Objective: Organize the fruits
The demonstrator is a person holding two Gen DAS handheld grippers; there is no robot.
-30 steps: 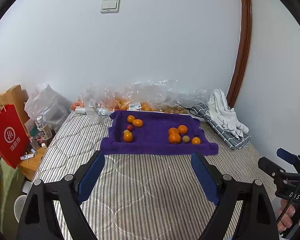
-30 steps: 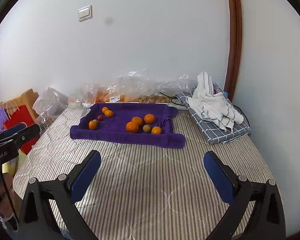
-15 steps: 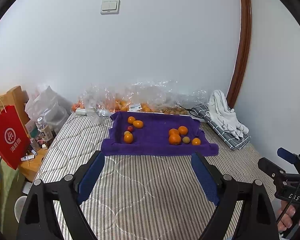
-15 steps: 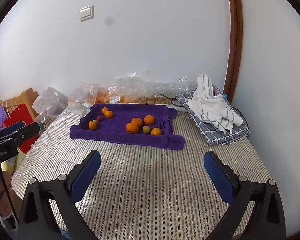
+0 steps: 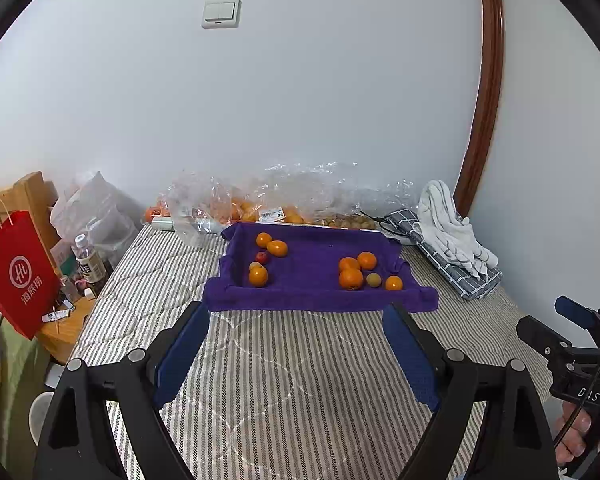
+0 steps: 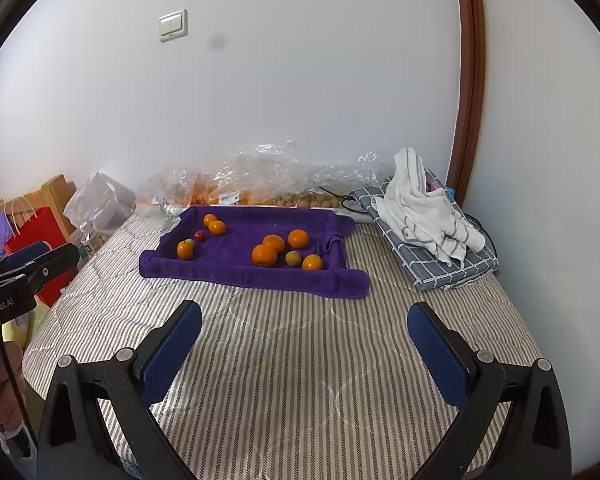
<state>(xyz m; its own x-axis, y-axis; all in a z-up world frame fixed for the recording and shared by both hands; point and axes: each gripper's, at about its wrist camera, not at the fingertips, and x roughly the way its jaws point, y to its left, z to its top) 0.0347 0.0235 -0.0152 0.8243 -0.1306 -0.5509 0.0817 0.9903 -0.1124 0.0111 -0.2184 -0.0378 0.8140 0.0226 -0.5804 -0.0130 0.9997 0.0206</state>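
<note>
Over the last second almost nothing shifted: the left claw (image 5: 296,352) and the right claw (image 6: 305,354) both hung spread and empty above the striped bed (image 6: 300,360), drifting only a touch, and no fruit changed place, so the sorting stood exactly where it had. The fruits lay on the purple towel (image 5: 312,276), its edges rolled into a low rim, in two loose groups: oranges with a small red fruit (image 5: 261,257) on the left side, and on the right a cluster of oranges (image 5: 351,279) with one greenish fruit (image 5: 373,279) among them. Whether that split was the wanted order or a mix yet to be sorted could not be told. Bare mattress lay between claws and towel, giving free room to approach; the towel's rolled front edge, the plastic bags (image 5: 260,204) behind it and the folded cloths (image 6: 432,232) on the right hemmed in the far and right sides
</note>
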